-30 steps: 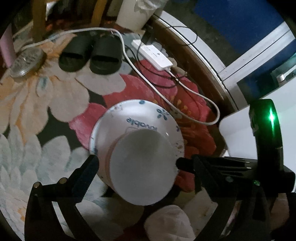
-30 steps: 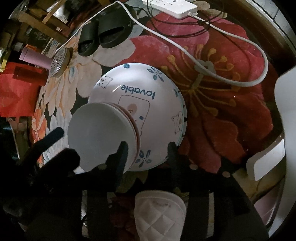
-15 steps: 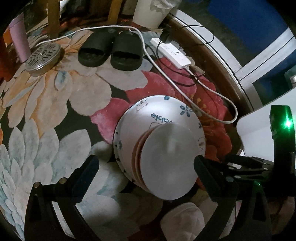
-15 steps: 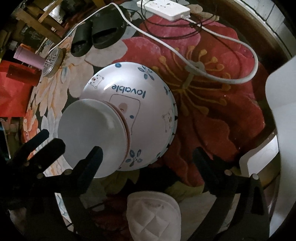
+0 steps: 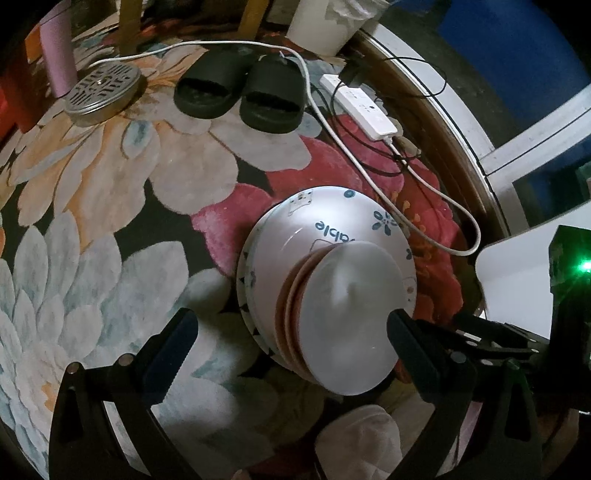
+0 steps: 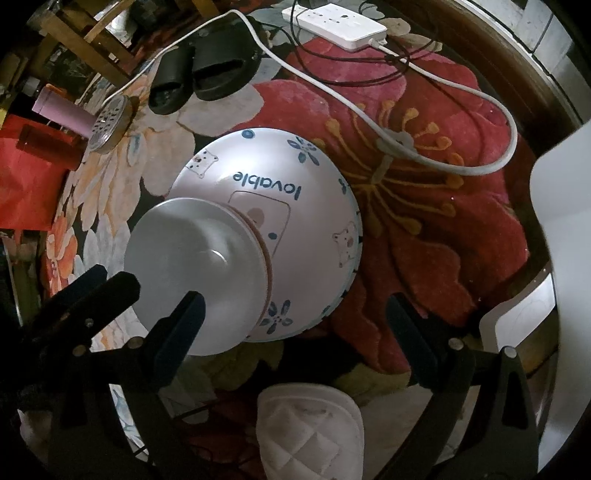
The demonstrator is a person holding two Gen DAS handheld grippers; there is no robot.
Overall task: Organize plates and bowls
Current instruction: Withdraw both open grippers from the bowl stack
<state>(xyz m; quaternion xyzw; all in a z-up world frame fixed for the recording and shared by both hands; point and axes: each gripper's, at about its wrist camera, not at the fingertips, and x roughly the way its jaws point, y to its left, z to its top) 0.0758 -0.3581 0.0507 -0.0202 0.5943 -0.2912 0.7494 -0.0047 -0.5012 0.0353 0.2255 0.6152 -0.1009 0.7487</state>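
Stacked tableware occupies the middle of both wrist views: a large white printed bowl (image 6: pixel 295 206), upside down on the floral rug (image 5: pixel 110 229), carries blue flowers, small bears and the word "lovable" on its outer wall. On its upturned base I see a few smaller dishes, with pinkish rims (image 5: pixel 291 295) showing beneath a plain white dish (image 6: pixel 199 273) that forms the top of the pile. My left gripper (image 5: pixel 291 328) stands wide, one finger left of the stack and the other at its right edge; whether that right finger touches the white dish I cannot tell. My right gripper (image 6: pixel 295 321) is likewise spread wide and holds nothing, its left finger lying in front of the white dish and its right finger over the red flower of the rug, apart from the stack. Both tools point steeply downward. Farther back on the rug lie a pair of black slippers (image 5: pixel 240 92), a round perforated metal lid (image 5: pixel 101 92), a pink tumbler (image 5: pixel 57 55) and a white power strip (image 6: pixel 336 22), whose white cable (image 6: pixel 461 110) loops past the bowl without touching it. A white quilted slipper (image 6: pixel 310 432) shows at the lower edge of the right view, just below the stack. A white panel (image 6: pixel 569 236) fills the right margin.
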